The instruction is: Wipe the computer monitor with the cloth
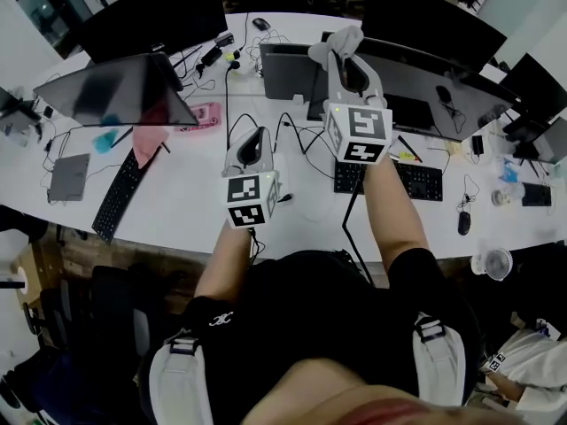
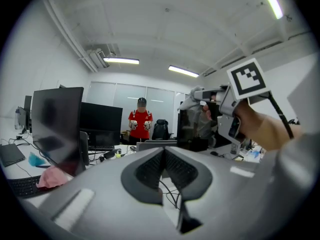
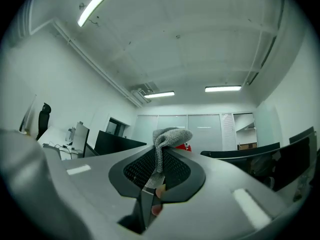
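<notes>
A grey knitted cloth (image 1: pixel 338 41) sticks up out of my right gripper (image 1: pixel 345 60), which is shut on it and raised above the desk. In the right gripper view the cloth (image 3: pixel 169 139) hangs pinched between the jaws and points at the ceiling. A dark monitor (image 1: pixel 425 85) stands just beyond and to the right of this gripper. My left gripper (image 1: pixel 252 149) hovers lower over the white desk (image 1: pixel 190 202), shut with nothing in it. From the left gripper view its pads (image 2: pixel 150 169) meet, and the right gripper (image 2: pixel 207 96) holds the cloth (image 2: pixel 189 102) before the monitor (image 2: pixel 192 130).
A tilted dark monitor (image 1: pixel 120 88) stands at the left with a pink cloth (image 1: pixel 149 142) and a keyboard (image 1: pixel 120 193) below it. Another keyboard (image 1: pixel 390 177), cables and a mouse (image 1: pixel 463 222) lie on the right. A person in a red shirt (image 2: pixel 141 121) stands beyond the desk.
</notes>
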### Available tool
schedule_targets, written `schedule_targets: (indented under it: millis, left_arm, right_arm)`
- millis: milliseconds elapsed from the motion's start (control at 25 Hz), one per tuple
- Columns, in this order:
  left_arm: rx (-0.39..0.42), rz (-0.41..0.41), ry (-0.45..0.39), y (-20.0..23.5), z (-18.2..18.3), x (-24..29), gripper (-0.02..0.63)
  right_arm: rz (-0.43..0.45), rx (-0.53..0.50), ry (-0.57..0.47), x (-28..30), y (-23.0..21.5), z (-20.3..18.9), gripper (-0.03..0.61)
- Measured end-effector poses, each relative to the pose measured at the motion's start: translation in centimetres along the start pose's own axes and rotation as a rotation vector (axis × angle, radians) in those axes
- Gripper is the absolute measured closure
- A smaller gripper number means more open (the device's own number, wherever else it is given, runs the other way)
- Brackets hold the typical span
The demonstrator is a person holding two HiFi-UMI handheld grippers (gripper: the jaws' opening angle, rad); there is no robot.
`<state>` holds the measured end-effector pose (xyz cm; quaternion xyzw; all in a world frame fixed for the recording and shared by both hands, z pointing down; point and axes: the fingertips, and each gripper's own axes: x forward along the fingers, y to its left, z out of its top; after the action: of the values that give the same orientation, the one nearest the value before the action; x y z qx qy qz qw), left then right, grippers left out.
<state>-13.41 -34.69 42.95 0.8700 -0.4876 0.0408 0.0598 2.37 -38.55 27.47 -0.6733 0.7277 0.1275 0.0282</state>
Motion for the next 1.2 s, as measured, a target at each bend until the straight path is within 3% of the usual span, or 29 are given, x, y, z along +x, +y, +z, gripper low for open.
schedule_targets:
  millis: [240,640,880,1200]
  left_arm:
    - [0.011,-0.056,-0.005,-2.9,0.5,-0.2,0.560]
    - [0.037,-0.208,-0.006,-11.9,1.2,-1.8,0.560]
    - [0.073,-0.290,-0.005,-17.5,1.0,-4.3,0.560]
    - [0.087,-0.318,-0.009,-20.1,1.2,-7.2,0.559]
  right_arm:
    - [-0.077,0.024,-0.005,-6.1,-3.1,-0.1,0.548]
    - [-0.241,0.064,0.121,-18.9,-8.6,-4.2,0.549]
    - [-0.292,0.058,0.117,-24.6,-10.2,-3.5,0.549]
    - [-0.316,0.059,0.114,-28.8,-10.4,-2.9,0.549]
